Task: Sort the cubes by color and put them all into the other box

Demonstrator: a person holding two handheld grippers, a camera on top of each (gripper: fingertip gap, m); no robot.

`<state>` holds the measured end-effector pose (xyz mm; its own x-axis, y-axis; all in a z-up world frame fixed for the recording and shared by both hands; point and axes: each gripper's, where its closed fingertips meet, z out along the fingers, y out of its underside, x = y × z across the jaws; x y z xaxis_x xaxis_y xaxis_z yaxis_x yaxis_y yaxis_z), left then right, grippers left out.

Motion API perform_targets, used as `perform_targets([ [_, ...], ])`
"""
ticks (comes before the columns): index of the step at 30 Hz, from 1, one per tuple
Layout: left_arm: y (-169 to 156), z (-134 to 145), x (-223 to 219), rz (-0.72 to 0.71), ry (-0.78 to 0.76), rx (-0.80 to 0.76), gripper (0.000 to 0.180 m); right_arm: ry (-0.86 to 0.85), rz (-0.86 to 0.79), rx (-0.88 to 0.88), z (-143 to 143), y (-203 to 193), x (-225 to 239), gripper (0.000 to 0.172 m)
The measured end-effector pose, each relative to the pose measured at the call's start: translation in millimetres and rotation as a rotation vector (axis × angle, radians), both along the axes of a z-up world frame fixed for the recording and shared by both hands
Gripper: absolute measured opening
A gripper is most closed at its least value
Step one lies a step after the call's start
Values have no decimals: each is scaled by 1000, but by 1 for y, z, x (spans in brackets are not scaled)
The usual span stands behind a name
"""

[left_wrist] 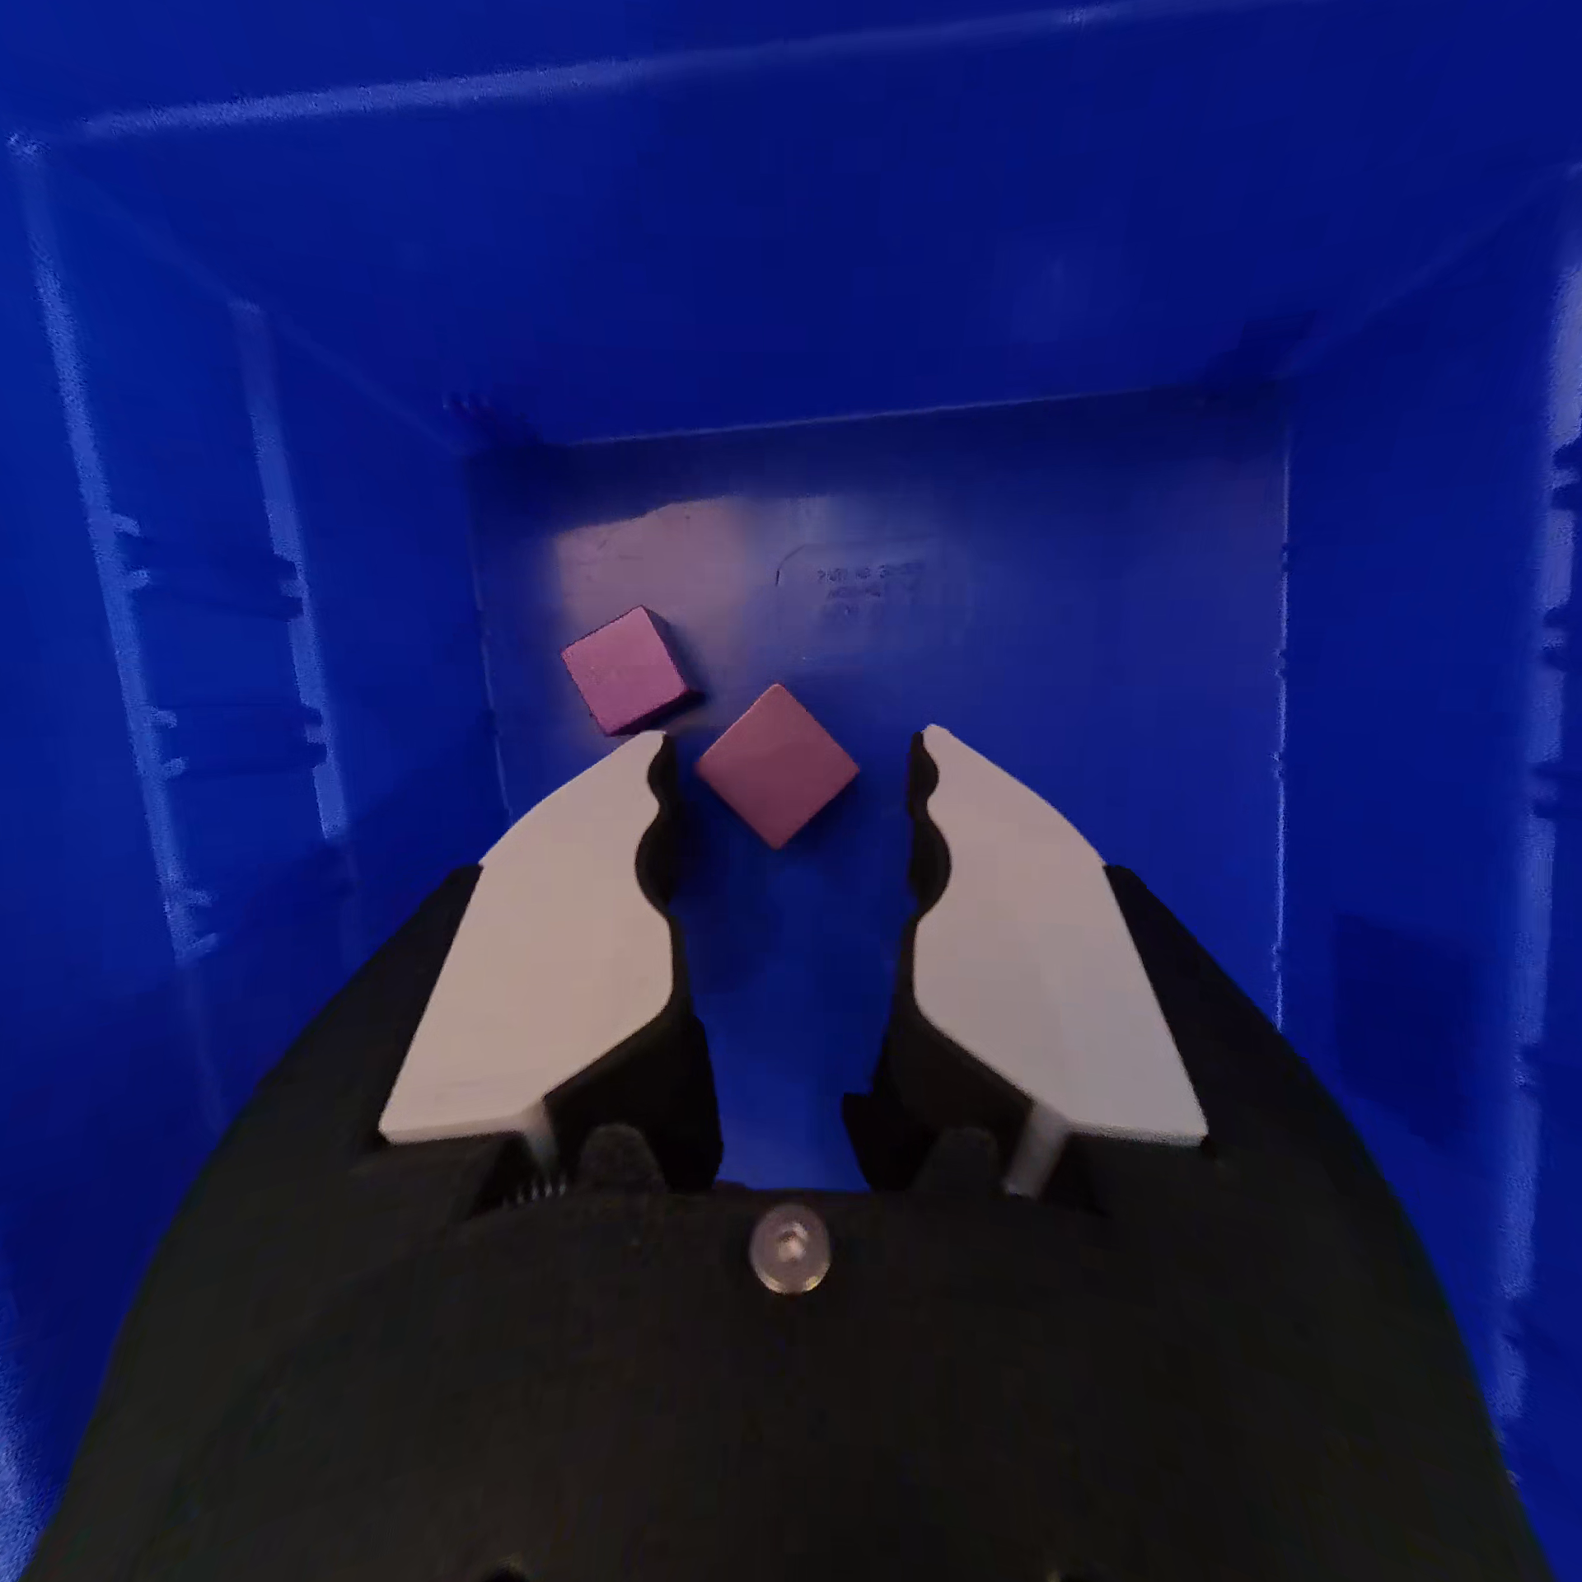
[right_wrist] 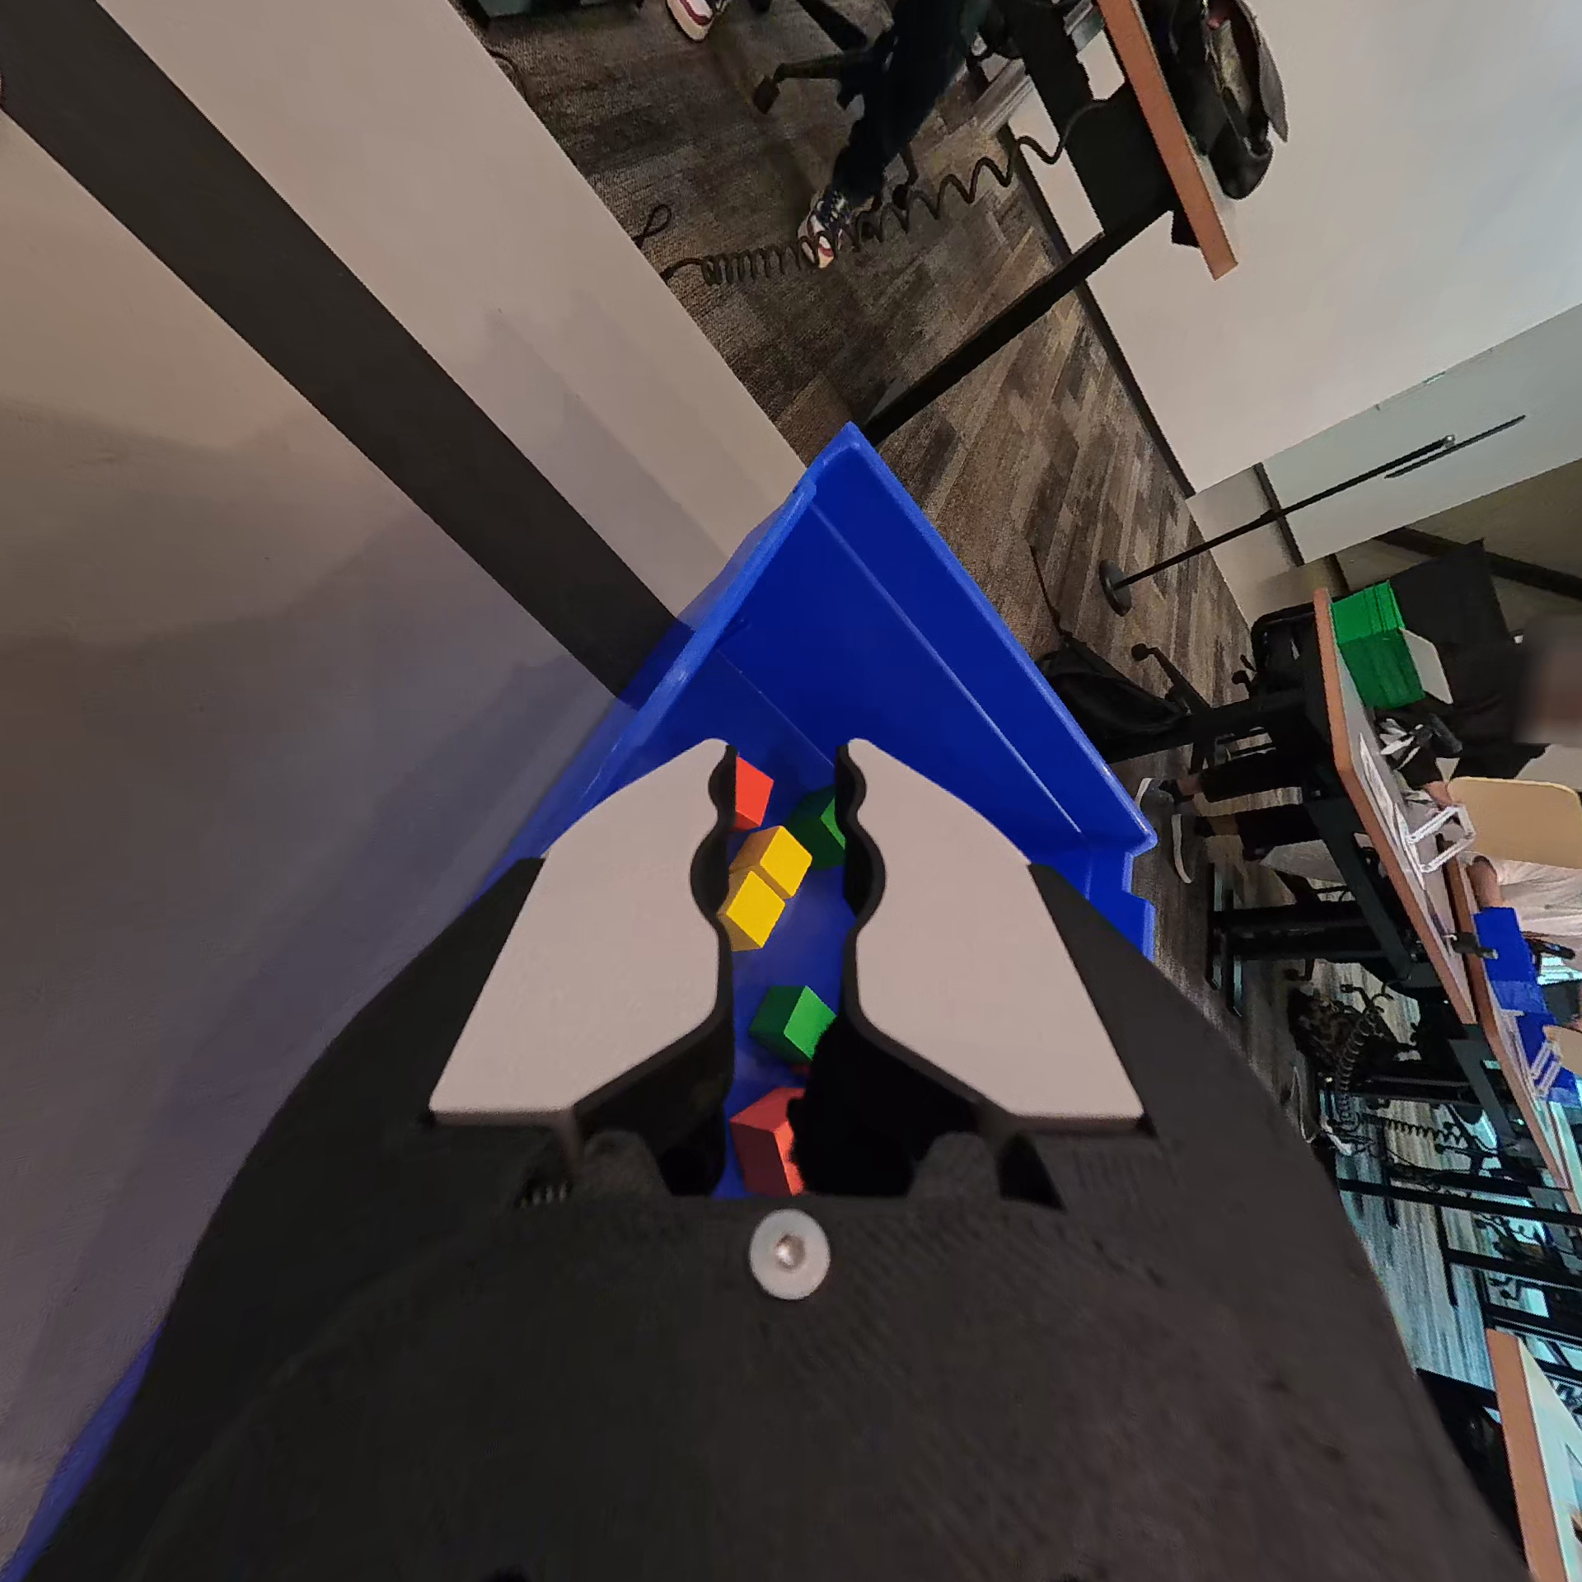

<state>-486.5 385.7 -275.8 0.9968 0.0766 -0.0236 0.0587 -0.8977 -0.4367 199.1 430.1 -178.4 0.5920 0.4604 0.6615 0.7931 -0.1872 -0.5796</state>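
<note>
In the left wrist view my left gripper reaches down into a deep blue box. Its jaws stand wide open. A purple cube lies between the fingertips with clear gaps on both sides, touched by neither pad. A second purple cube lies just beyond the left fingertip. In the right wrist view my right gripper hovers over another blue box, jaws partly open and empty. Through the gap I see a red cube, two yellow cubes, green cubes and another red cube.
The box of mixed cubes stands at the corner of a white table crossed by a black stripe. Beyond the table edge lie carpet floor, office chairs, desks and a person's legs.
</note>
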Motion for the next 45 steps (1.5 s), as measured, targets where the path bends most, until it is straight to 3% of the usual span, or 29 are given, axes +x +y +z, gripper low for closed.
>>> perform_targets([
  [2,0,-2,-1,1,-1,-10,39,-5,0,0,0,0,0,22],
  [8,1,0,-2,-17,-13,18,38,-5,-2,10,3,0,1,22],
  [11,0,20,10,-57,-71,105,38,8,-4,47,16,-1,2,22],
  [23,-27,192,93,-312,-398,631,37,96,149,391,134,-50,-48,23],
  [27,-60,261,162,-534,-579,787,37,131,334,543,174,-95,-98,33],
  [31,-100,303,253,-797,-708,861,37,246,591,518,180,-151,-171,48],
  [35,-137,306,352,-1039,-852,823,37,442,778,419,174,-195,-222,56],
  [39,-167,289,429,-1189,-990,733,37,614,829,367,178,-210,-236,57],
  [43,-182,279,466,-1233,-1083,695,37,616,840,367,176,-211,-237,50],
  [45,-186,279,472,-1244,-1117,701,37,611,850,395,178,-214,-236,38],
])
